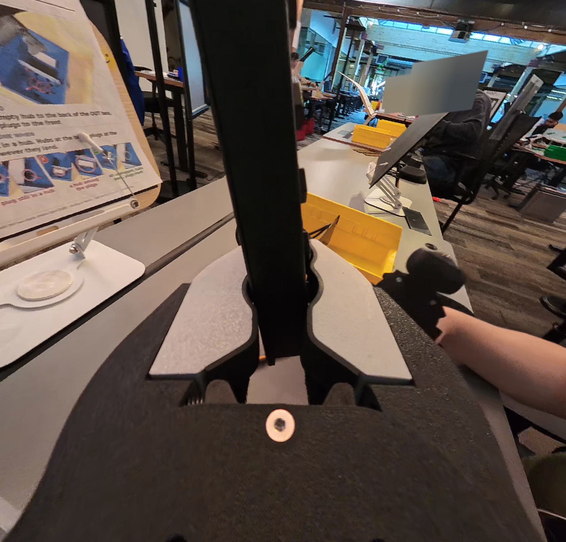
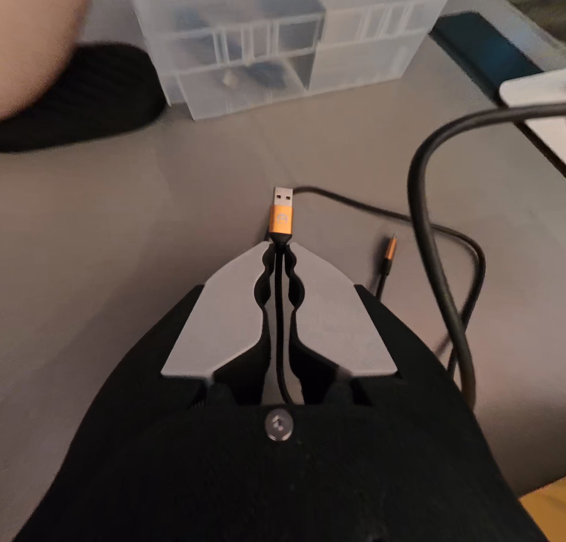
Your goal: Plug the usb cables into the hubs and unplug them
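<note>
Under both claws lies a grey desk. In the left wrist view, the left claw is clenched around a long black hub, held upright so that it rises from between the grey fingers and runs out of the top of the picture. To the left of this claw a white stand holds a printed sheet with pictures. Ahead and to the right of it sits a yellow bin, with thin black cable ends showing at its near edge. Farther right is the right claw, seen from the side with a person's forearm behind it; its jaws do not show from here.

In the right wrist view, the right claw is clenched on a black usb cable, which runs back down the gap between its fingers. The cable's orange-sleeved plug sticks out just past the fingertips, metal end pointing away, above the desk. Ahead of this claw stands a clear plastic drawer box, blurred. To the right a thick black cable arches over the desk, and a thinner black cable loops on it; near that loop lies a second orange-tipped plug, apart from the claw. Ahead and to the left a black part and a blurred arm show.
</note>
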Motion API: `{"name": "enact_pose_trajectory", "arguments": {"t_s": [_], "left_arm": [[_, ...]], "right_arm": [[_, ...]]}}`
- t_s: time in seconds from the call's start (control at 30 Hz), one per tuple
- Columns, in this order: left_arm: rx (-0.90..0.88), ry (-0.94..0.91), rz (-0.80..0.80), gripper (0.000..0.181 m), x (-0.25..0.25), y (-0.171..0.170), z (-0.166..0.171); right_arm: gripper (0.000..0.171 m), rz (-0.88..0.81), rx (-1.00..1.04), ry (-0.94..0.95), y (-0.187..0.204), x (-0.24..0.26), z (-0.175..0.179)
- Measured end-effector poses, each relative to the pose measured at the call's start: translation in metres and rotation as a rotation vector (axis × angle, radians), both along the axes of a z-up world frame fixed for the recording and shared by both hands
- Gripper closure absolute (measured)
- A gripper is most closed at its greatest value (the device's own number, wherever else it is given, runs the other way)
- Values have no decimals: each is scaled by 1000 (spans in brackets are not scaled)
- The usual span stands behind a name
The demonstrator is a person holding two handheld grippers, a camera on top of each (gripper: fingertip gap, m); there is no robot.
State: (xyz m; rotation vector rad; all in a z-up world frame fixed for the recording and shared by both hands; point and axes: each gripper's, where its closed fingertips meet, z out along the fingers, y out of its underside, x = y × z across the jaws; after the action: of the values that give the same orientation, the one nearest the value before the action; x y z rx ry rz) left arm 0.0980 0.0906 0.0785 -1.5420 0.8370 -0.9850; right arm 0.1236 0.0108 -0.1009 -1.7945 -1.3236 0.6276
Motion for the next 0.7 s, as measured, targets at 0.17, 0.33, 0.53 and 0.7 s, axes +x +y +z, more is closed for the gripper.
{"name": "enact_pose_trajectory", "arguments": {"t_s": [0.17,0.33,0.53,0.7], "left_arm": [[-12,12,66,155,-6,14,-9],[-12,51,127,155,-14,23,-15],[34,75,169,154,-20,25,-11],[56,86,185,154,-21,23,-7]], "right_arm": [[164,63,-34,173,-10,-6,51],[164,113,-23,269,-16,-7,92],[164,182,-60,464,-16,-1,159],[164,124,-27,535,11,16,208]]}}
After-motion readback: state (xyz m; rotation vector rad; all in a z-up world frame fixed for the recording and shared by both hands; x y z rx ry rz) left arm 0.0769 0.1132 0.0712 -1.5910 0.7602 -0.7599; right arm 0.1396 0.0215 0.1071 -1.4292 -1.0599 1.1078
